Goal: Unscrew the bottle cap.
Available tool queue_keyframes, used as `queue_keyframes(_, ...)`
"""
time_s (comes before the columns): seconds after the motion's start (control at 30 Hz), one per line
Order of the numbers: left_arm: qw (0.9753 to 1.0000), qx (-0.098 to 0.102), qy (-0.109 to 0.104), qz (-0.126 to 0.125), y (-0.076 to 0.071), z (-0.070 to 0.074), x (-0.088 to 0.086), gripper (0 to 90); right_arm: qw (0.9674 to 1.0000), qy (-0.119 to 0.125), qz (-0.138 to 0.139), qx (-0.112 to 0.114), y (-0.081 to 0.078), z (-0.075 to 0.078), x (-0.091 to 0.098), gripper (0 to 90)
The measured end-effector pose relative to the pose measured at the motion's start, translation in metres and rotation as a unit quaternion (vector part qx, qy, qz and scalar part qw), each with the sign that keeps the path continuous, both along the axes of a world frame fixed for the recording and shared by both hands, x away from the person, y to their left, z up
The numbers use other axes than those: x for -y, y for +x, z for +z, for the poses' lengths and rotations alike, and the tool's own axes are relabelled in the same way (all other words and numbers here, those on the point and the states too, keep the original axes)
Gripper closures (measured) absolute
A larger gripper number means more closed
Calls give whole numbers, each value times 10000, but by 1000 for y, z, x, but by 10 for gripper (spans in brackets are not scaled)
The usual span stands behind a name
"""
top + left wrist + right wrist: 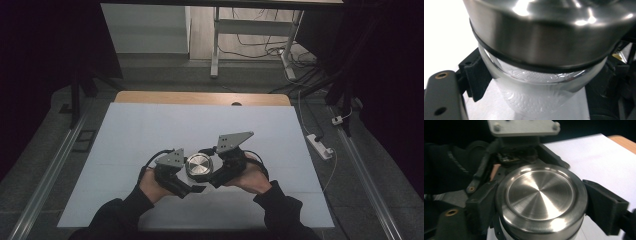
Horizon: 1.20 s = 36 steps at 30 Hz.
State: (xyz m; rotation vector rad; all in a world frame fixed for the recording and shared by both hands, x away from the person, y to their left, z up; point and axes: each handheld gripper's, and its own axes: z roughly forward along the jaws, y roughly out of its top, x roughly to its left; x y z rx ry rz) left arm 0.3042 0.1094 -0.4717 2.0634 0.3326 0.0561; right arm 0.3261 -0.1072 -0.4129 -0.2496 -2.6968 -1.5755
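A clear glass jar (536, 102) with a brushed steel lid (198, 166) stands near the front middle of the white table cover (150, 125). My left gripper (187, 180) comes in from the left, and its black pads (475, 77) are shut on the glass body just under the lid (544, 42). From the right, my right gripper (211, 172) straddles the lid (540, 195), with one pad (480, 205) against each side of the rim. In the right gripper view the left gripper's grey plate (524, 127) sits just behind the jar.
A strip of wooden table edge (200, 97) shows beyond the cover. A white power strip (320, 146) and cables lie on the floor to the right. A metal desk frame (215, 50) stands farther back. Dark curtains flank both sides.
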Motion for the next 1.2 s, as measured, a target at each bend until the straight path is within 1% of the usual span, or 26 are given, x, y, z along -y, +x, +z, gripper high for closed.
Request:
queue_keyframes(0.03,9999,-5,15,109,1,0,-1,161,9999,-4,-150,32,-1,1,-1,76)
queue_keyframes(0.13,9989,-85,-26,465,3,0,-5,161,9982,0,-581,162,-5,8,-2,62)
queue_keyframes(0.17,9982,-118,-32,588,4,0,-6,161,9966,-60,-776,259,-7,10,-3,63)
queue_keyframes(0.2,9975,-118,-15,703,4,0,-6,161,9941,-134,-1011,362,-10,11,-5,64)
queue_keyframes(0.23,9967,-137,-7,801,4,0,-7,161,9919,-169,-1183,432,-12,11,-7,66)
queue_keyframes(0.3,9954,-159,0,940,4,0,-6,161,9878,-142,-1460,516,-16,9,-13,89)
queue_keyframes(0.37,9950,-117,52,991,3,1,-5,161,9849,-100,-1617,612,-19,5,-18,123)
queue_keyframes(0.4,9951,-88,85,978,2,1,-4,161,9830,-109,-1701,680,-20,3,-20,135)
queue_keyframes(0.43,9952,-82,83,970,2,2,-4,161,9818,-113,-1738,752,-22,1,-22,163)
queue_keyframes(0.53,9959,-96,61,899,2,2,-4,161,9812,-46,-1710,897,-25,-1,-24,182)
queue_keyframes(0.57,9964,-80,53,843,2,3,-5,161,9818,-23,-1654,938,-25,0,-23,187)
queue_keyframes(0.6,9971,-70,20,760,2,3,-6,161,9829,16,-1589,927,-25,2,-21,197)
queue_keyframes(0.63,9978,-75,-28,665,2,4,-6,161,9850,53,-1498,853,-24,3,-19,197)
queue_keyframes(0.67,9982,-76,-59,593,2,4,-7,161,9875,81,-1365,781,-22,4,-18,197)
queue_keyframes(0.7,9987,-64,-66,504,2,5,-7,161,9894,126,-1225,770,-21,5,-15,197)
queue_keyframes(0.77,9994,-63,-81,336,1,6,-7,161,9931,139,-927,697,-17,7,-11,197)
queue_keyframes(0.83,9999,-69,-100,92,1,7,-6,161,9959,185,-544,703,-15,8,-7,197)
queue_keyframes(0.9,9998,-90,-125,-150,0,8,-5,161,9976,305,-138,600,-10,8,-2,196)
queue_keyframes(0.93,9996,-87,-129,-249,-1,8,-4,161,9978,371,71,540,-8,7,1,196)
queue_keyframes(0.97,9994,-99,-131,-298,-1,8,-3,161,9973,456,255,509,-6,6,4,196)
queue_keyframes(1.0,9994,-107,-103,-319,-1,7,-2,161,9970,518,374,447,-4,4,6,195)
queue_keyframes(1.03,9995,-97,-79,-299,-1,6,-1,161,9969,532,434,383,-2,3,7,194)
queue_keyframes(1.07,9996,-108,-62,-244,-1,5,0,161,9973,497,429,330,-1,2,7,193)
queue_keyframes(1.1,9998,-113,-45,-168,0,5,0,161,9980,440,365,259,0,2,7,188)
queue_keyframes(1.13,9999,-103,-22,-53,0,5,-1,161,9985,415,247,241,1,3,7,165)
queue_keyframes(1.2,9997,-118,-7,197,2,5,-3,161,9989,409,-178,125,0,7,5,97)
